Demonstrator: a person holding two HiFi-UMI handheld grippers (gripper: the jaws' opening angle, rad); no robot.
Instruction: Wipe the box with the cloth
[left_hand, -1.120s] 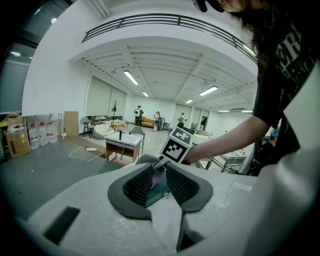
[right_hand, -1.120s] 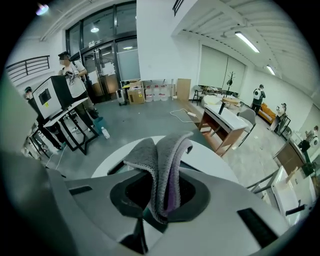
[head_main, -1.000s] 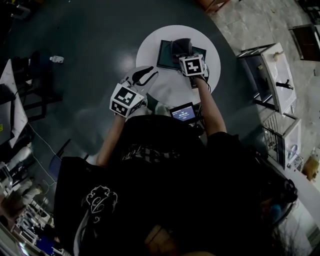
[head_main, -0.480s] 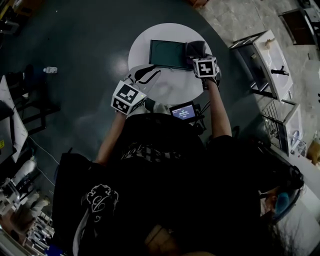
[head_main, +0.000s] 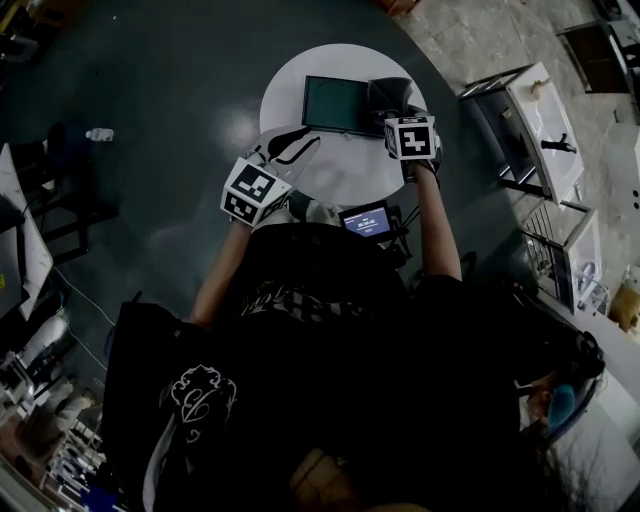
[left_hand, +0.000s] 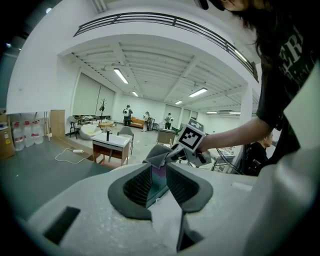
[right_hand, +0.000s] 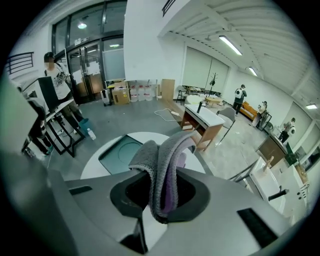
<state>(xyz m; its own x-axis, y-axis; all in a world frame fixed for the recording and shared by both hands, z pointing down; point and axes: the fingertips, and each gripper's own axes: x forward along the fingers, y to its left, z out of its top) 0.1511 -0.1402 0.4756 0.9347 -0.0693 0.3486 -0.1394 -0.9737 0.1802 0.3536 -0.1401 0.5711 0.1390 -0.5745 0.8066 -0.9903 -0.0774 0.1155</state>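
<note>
Got the cloth (right_hand: 156, 155) pinched in my right gripper (right_hand: 161, 192) jaws at the box (head_main: 338, 104) edge for wiping, while the left gripper (left_hand: 159, 182) idles, jaws slightly apart on nothing.

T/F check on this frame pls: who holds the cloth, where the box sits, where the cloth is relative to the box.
1. The right claw is shut on the grey folded cloth. True.
2. The dark green flat box lies on the floor. False: it lies on the round white table.
3. In the head view the cloth is at the box's right end. True.
4. The left claw also grips the cloth. False: it is at the table's near left, apart from the cloth.
</note>
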